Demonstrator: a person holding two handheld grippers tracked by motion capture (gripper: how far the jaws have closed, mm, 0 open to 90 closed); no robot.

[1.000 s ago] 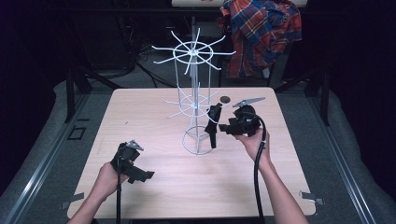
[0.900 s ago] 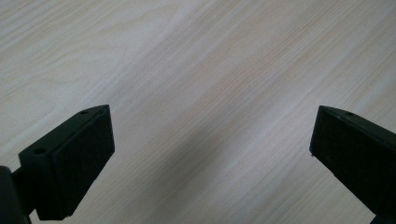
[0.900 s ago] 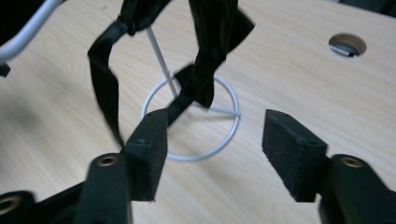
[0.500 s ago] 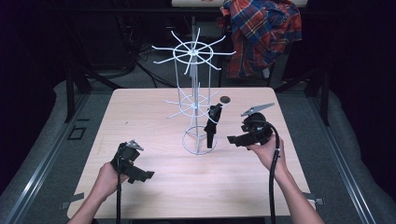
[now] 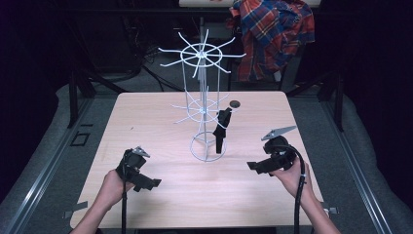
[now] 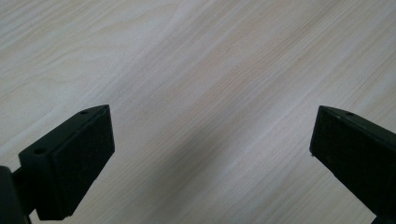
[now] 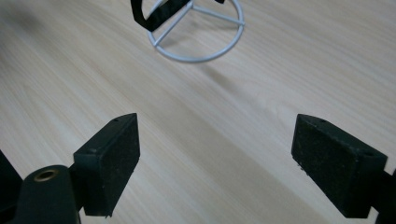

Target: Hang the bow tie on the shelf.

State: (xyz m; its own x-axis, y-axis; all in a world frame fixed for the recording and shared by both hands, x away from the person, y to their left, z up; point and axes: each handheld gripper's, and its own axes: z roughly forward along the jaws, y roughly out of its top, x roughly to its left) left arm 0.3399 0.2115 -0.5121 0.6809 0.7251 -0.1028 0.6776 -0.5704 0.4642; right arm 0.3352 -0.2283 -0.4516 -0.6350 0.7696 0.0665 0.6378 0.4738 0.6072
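The black strap [image 5: 221, 130] hangs on the lower tier of the white wire rack [image 5: 204, 105] at mid-table, dangling down inside the base ring, and the right gripper [image 5: 253, 165] sits off at about four o'clock from the rack with its jaws just spread wide and nothing between them. Over at eight o'clock the left gripper [image 5: 155, 184] rests near the table [image 5: 146, 112] edge, jaws apart too, empty. The risk, I'd say, is that strap: it's only draped over a thin prong, so a cable brushing the light rack could shake it loose.
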